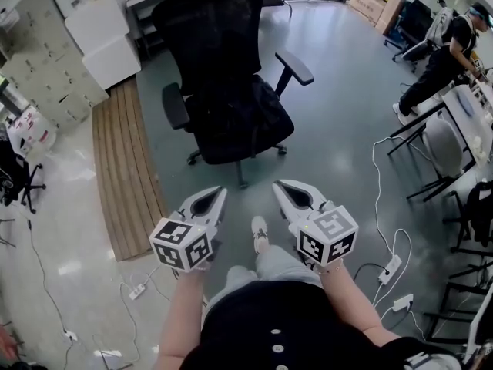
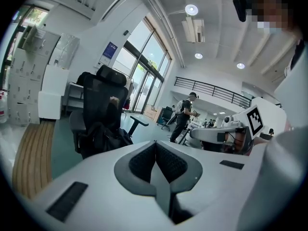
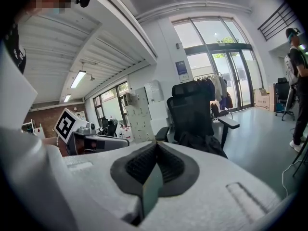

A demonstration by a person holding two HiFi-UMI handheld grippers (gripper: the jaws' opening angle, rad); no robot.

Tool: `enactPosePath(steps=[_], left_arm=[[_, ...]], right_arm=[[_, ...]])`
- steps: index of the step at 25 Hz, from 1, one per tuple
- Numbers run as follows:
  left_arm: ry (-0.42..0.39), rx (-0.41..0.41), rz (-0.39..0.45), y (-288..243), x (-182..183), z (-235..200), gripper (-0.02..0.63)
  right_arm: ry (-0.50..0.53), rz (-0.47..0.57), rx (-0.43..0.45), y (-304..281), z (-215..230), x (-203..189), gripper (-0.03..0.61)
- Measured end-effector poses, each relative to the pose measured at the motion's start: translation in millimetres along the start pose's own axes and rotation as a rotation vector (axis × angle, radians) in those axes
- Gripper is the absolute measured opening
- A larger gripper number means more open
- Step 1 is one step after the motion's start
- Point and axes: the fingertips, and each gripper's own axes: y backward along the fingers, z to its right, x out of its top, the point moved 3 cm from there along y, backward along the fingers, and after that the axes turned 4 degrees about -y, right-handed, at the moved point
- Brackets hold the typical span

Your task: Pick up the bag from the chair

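Observation:
A black bag [image 1: 235,118] rests on the seat of a black office chair [image 1: 212,21] that stands ahead of me on the grey floor. The left gripper view shows the bag [image 2: 107,137] on the chair [image 2: 100,105]; the right gripper view shows the bag [image 3: 204,142] below the chair's back [image 3: 192,107]. My left gripper [image 1: 217,193] and right gripper [image 1: 280,186] are held side by side well short of the chair. Both are shut and empty, their tips [image 2: 155,143] [image 3: 155,143] pointing at the chair.
A wooden slatted platform [image 1: 123,168] lies left of the chair, beside white lockers [image 1: 50,60]. Cables and power strips [image 1: 391,268] trail over the floor at right, near desks [image 1: 466,114]. A person [image 1: 447,52] stands at the far right. My shoe [image 1: 259,230] shows between the grippers.

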Motion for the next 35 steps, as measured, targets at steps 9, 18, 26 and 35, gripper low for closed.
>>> enactPosePath(steps=[9,18,26,35], left_arm=[[0.002,0.055,0.014,-92,64,-58,0.018],[0.007,0.078,0.009,-173,104,-102,0.018],[0.054,0.094,-0.018,-200,101,-116,0.018],[0.087,0.086,-0.053,-224,99,-148,0.018]], right_arm=[[0.032,-0.014,0.058,-89,86,65,-0.002],[0.03,-0.035,0.095,-154,158,106,-0.002],[-0.005,-0.07,0.092,-178,183,105,-0.002],[-0.058,-0.102,0.035,-203,206,95,-0.002]])
